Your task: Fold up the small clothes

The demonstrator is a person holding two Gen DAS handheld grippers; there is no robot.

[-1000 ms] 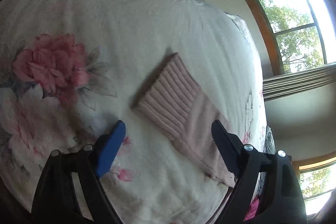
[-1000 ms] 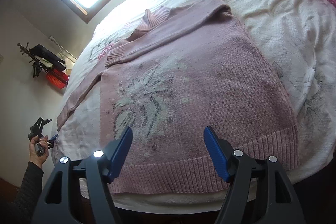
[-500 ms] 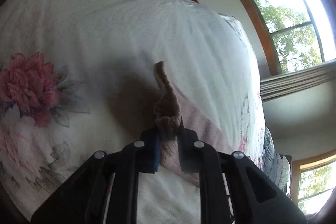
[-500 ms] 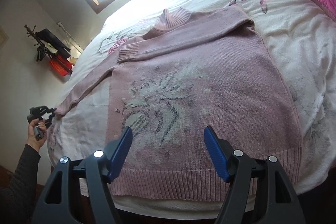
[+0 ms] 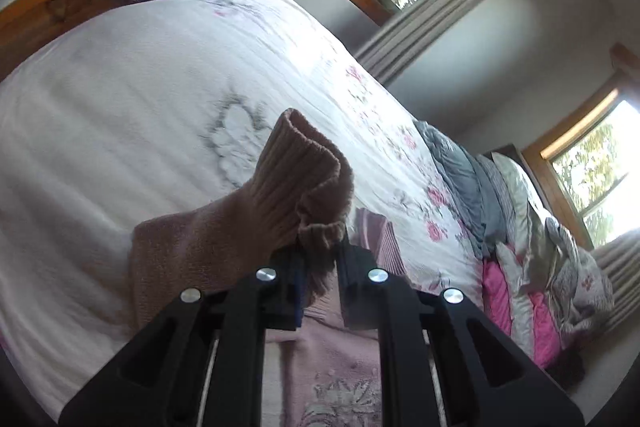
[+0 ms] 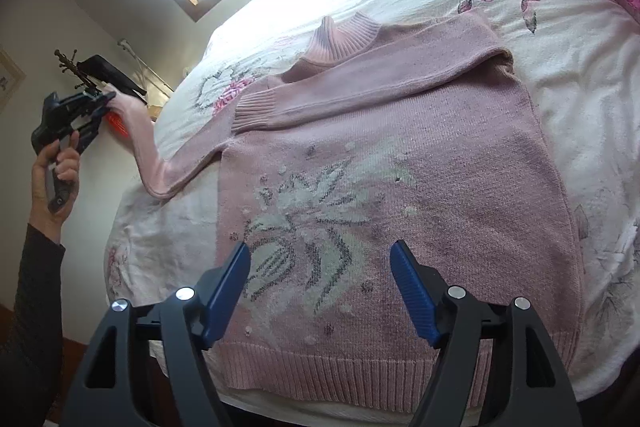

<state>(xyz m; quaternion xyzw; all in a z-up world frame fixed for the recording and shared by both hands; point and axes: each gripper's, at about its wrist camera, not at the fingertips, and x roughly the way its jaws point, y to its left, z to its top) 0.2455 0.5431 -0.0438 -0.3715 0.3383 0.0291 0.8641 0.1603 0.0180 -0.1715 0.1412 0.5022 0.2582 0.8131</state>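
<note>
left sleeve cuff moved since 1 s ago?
Yes. The sleeve cuff, flat on the bedspread then, is now clamped in the left gripper and lifted off it.

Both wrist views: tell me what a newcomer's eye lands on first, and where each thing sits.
The pink sweater dominates the right wrist view, spread flat on the flowered bedspread with a pale flower knitted on its front and one sleeve folded across the chest. At the left edge, the left tool holds the other sleeve's cuff lifted off the bed. The right tool hangs open above the hem.
</note>
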